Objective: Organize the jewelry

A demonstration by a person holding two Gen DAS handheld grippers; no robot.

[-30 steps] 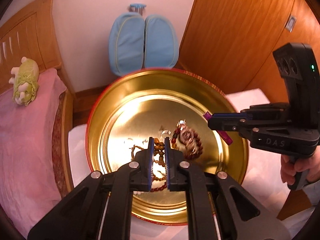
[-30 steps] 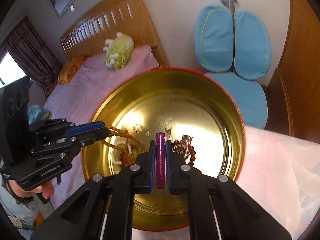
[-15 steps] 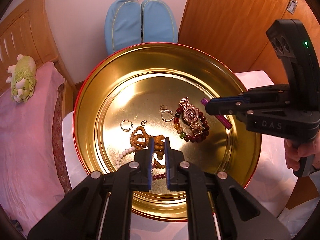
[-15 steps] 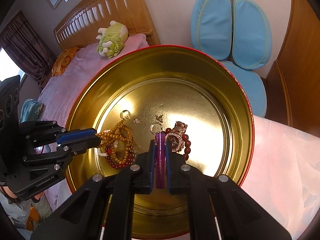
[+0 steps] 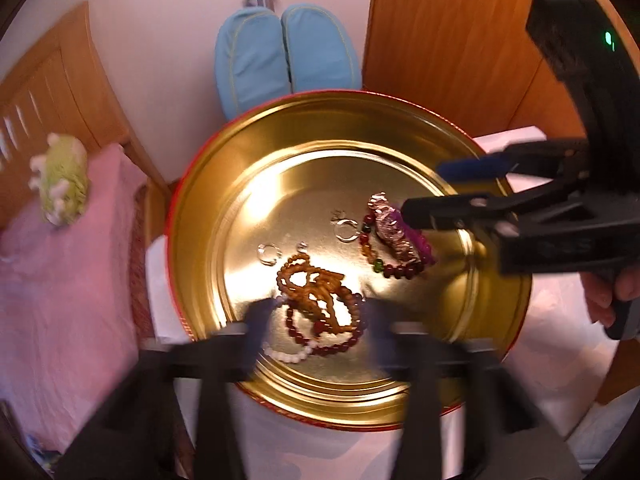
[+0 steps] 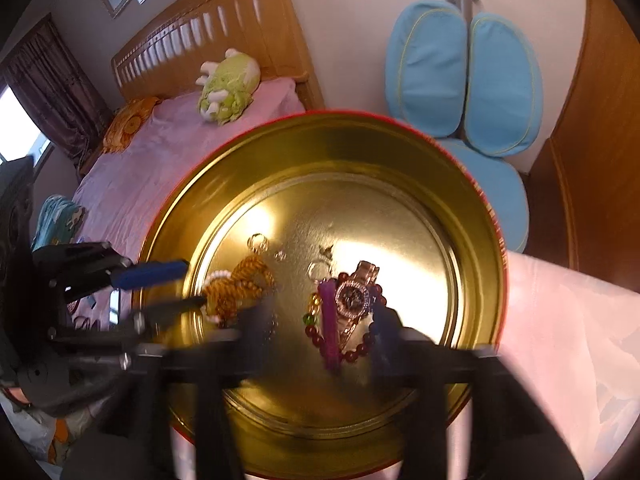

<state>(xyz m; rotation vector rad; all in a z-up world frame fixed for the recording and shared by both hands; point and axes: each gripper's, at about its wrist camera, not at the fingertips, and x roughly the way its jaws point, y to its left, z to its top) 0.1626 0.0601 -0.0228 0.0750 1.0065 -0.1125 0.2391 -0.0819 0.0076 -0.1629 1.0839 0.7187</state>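
A: Jewelry, all of it, lies in the one round gold tin [image 5: 208, 216] on the white-covered table [image 5: 560, 352].

B: We count one tin. In it, a tangle of bead strands [image 5: 320, 300], brown, dark red and white together; we cannot separate them.

A: Then one red bead bracelet [image 6: 362, 350] with one watch [image 6: 354, 298] and one purple stick [image 6: 329, 320] lying across it. And three small rings [image 5: 267, 253].

B: We see two grippers. The left gripper [image 5: 316, 320] has just spread wide above the bead tangle, gripping nothing.

A: The right gripper [image 6: 320, 320] has just spread wide too; the purple stick lies loose between its jaws.
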